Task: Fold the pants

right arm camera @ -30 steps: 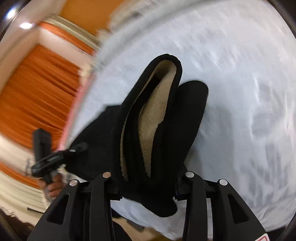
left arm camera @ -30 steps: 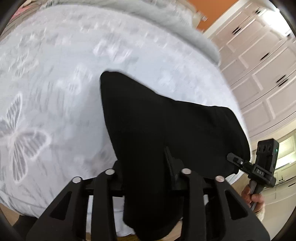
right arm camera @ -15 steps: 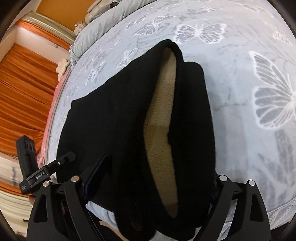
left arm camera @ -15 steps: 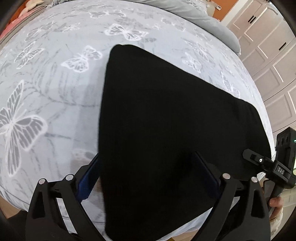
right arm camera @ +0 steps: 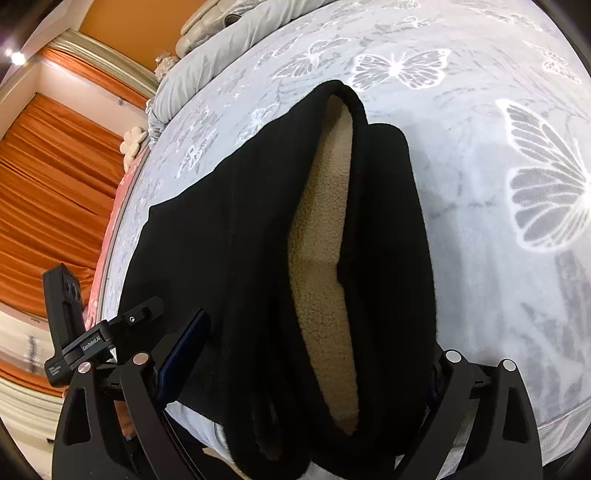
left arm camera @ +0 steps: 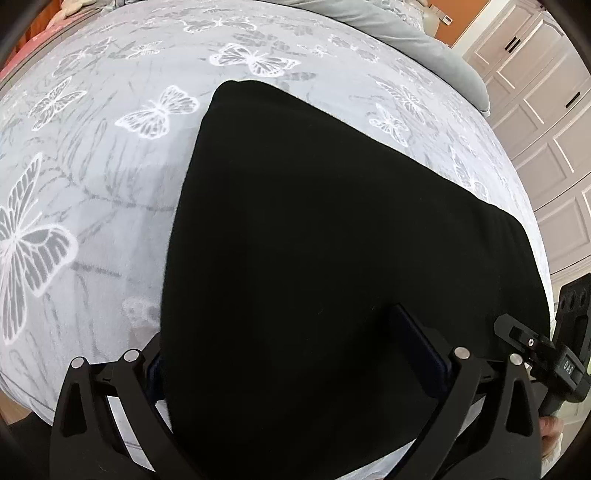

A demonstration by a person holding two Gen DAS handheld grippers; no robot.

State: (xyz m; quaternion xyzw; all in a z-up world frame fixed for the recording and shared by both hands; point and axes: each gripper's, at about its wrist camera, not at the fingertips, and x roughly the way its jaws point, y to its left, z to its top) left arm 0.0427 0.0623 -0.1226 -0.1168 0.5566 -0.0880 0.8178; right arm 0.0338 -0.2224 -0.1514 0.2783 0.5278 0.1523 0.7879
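Black pants [left arm camera: 332, 221] lie folded flat on a grey butterfly bedspread [left arm camera: 110, 184], their near edge hanging over the bed's front. My left gripper [left arm camera: 291, 354] straddles that near edge. Its jaws are opening, and the cloth lies between the wide-spread pads without being pinched. In the right wrist view the pants [right arm camera: 240, 240] show a tan fleece lining [right arm camera: 321, 258] in a gaping fold. My right gripper [right arm camera: 310, 362] is also opening, with the cloth loose between its fingers. Each gripper shows in the other's view: the right gripper [left arm camera: 546, 354] and the left gripper [right arm camera: 92, 332].
A grey duvet [left arm camera: 406, 33] is bunched at the far end of the bed. White cupboard doors [left arm camera: 546, 110] stand to the right, orange curtains [right arm camera: 55, 184] to the left. The bed's front edge runs just under both grippers. Part of a hand [left arm camera: 550, 432] shows at the lower right.
Both grippers were shut on bunched, lifted pants cloth. They have spread wide and let go, and the pants now lie flat on the bed. The left gripper sank toward the bed.
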